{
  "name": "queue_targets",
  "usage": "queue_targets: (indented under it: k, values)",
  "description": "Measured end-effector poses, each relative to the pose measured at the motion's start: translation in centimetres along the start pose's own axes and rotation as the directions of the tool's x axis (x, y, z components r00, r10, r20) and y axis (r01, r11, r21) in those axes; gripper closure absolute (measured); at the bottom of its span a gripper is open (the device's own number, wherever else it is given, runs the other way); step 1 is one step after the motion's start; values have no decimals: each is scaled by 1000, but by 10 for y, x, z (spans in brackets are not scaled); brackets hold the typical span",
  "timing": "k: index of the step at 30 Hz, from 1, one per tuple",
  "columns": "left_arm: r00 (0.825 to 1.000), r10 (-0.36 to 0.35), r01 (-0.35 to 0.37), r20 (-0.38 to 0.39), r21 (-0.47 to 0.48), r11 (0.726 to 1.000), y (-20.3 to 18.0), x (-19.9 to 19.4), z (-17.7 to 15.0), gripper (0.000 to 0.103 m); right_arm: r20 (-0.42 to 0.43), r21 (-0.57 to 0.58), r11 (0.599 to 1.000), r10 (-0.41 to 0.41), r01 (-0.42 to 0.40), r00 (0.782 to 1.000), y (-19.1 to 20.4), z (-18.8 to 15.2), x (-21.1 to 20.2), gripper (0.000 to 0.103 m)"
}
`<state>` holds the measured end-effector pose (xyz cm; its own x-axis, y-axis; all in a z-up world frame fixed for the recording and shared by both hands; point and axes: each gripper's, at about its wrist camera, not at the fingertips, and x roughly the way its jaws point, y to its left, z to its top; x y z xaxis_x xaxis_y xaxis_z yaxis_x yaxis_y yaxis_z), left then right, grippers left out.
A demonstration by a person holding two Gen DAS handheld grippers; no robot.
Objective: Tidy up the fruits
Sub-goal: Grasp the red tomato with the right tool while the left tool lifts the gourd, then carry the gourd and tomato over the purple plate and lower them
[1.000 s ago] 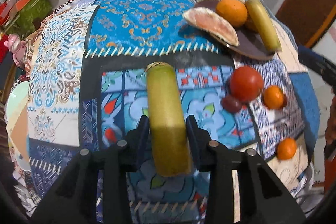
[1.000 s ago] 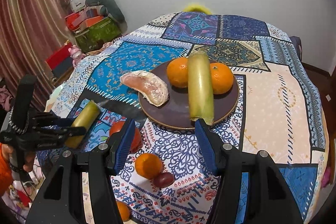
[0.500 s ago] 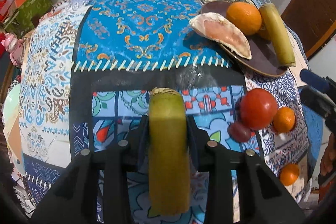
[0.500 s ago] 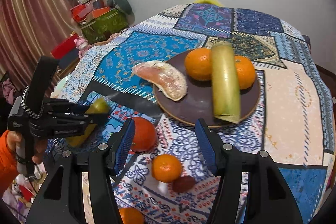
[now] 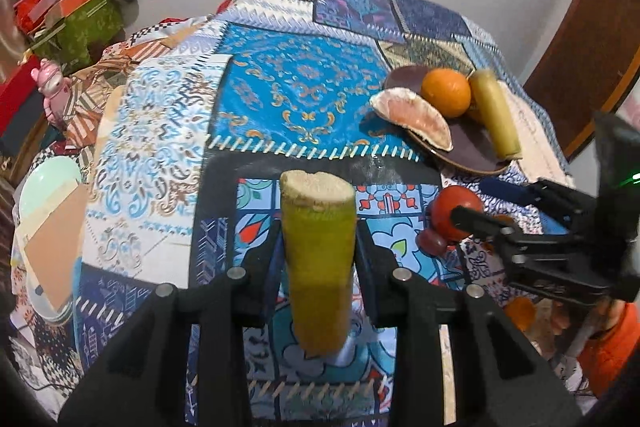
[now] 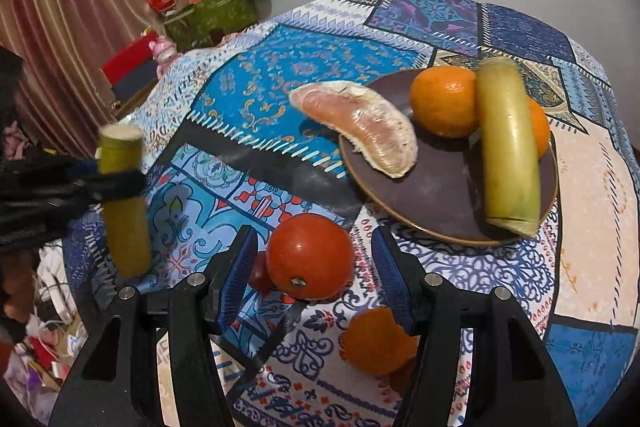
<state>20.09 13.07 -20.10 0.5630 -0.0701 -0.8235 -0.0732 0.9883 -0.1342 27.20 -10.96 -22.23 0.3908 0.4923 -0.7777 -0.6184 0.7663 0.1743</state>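
Sugarcane piece (image 5: 318, 259) in left fingers (image 5: 262, 267); tomato (image 6: 310, 255) between right fingers (image 6: 394, 287)

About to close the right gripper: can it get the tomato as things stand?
Probably yes: the right gripper is open with the tomato between its fingers; only a small dark fruit crowds one side.

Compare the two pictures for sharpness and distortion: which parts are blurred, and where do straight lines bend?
Left wrist view: the held sugarcane piece is sharp; the right gripper is slightly smeared; the tablecloth bulges like a dome.
Right wrist view: the sugarcane piece and left gripper are motion-blurred; the tomato and plate are fairly sharp; black corners frame both views.
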Motion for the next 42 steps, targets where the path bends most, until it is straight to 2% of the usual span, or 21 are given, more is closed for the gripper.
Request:
queue_targets:
  k: [4,7,24,32,36,42]
  values:
    - [1000,-16,16,9,-20,1000,6,-7,-4,70,-21,-19,1000,-19,19,1000,5,1,8,48]
    - [1000,-21,22,16,-25,999,7,-10,-9,70,-36,-34,999,-39,37,999,7,1,13,56]
    - [998,-53,53,40,-13,999,-9,-20,-5,70,-51,-74,997,-28,24,998,7,3,15,57]
    - [994,-94,92,63,26,995,-31,-25,6,70,31,-20,1000,-23,24,999,-8,3,-20,58]
    - [990,-120,117,74,41,992,-46,-25,16,70,116,-1,995,-102,103,988,-19,5,-46,58]
    - [982,-172,168,83,56,984,-70,-18,39,70,179,76,986,-157,146,971,-52,12,-71,58]
